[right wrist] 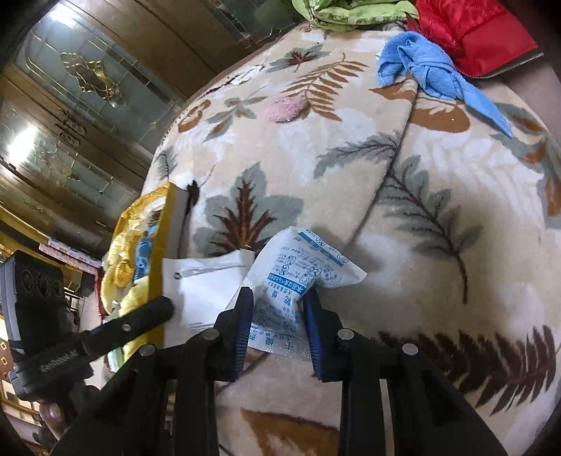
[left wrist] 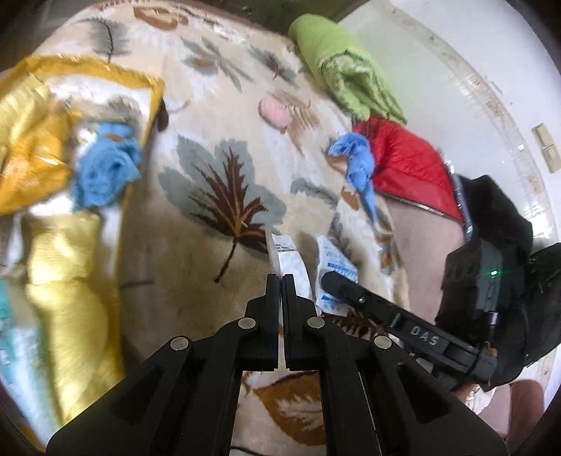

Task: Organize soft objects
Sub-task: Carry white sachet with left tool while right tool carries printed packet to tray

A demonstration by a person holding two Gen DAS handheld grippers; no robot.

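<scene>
My left gripper point(left wrist: 280, 280) is shut on the edge of a white paper packet point(left wrist: 291, 259), which also shows in the right wrist view point(right wrist: 203, 284). Beside it, my right gripper point(right wrist: 277, 294) has its blue pads pressed on a white sachet with blue print point(right wrist: 298, 266). Both packets are lifted just above a leaf-patterned blanket point(left wrist: 228, 168). At the left lies an open yellow bag point(left wrist: 42, 154) with a blue cloth point(left wrist: 101, 172) in it. Another blue cloth point(right wrist: 431, 73) lies farther off, next to a red quilted jacket point(right wrist: 470, 31) and a green bundle point(left wrist: 343, 66).
A yellow cloth point(left wrist: 70, 298) lies at the lower left of the blanket. A glass-fronted wooden cabinet point(right wrist: 70, 87) stands beyond the blanket's left edge. White floor point(left wrist: 473, 70) borders the blanket on the right. A hand point(right wrist: 52, 417) holds the left gripper.
</scene>
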